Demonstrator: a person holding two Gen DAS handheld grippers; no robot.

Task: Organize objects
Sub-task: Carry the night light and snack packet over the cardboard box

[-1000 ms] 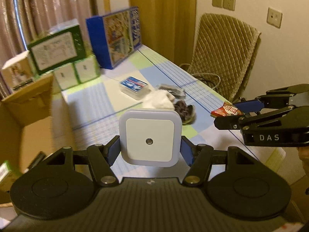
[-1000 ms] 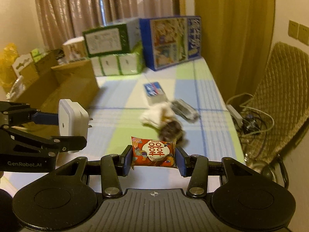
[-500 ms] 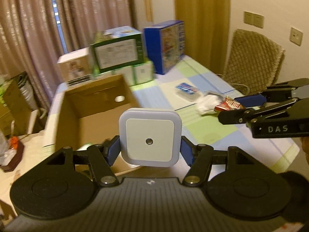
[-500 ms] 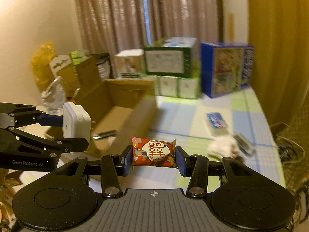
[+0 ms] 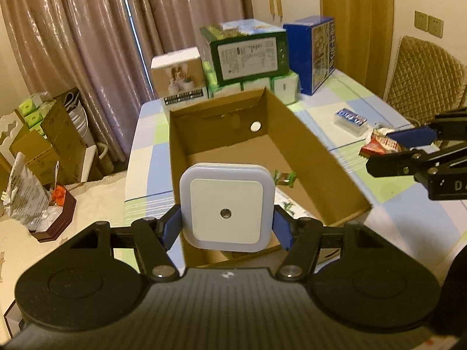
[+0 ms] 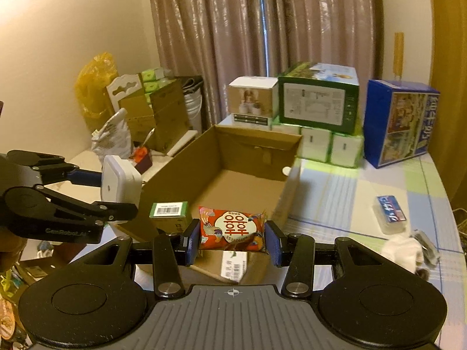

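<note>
White night light was clamped in left claw above cardboard box; red snack packet clamped in right claw at its rim. Box already held green candy. Card pack, tissue remained on tabletop.

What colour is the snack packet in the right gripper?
Red-orange snack packet with a white circle; clearest in the right wrist view.
</note>
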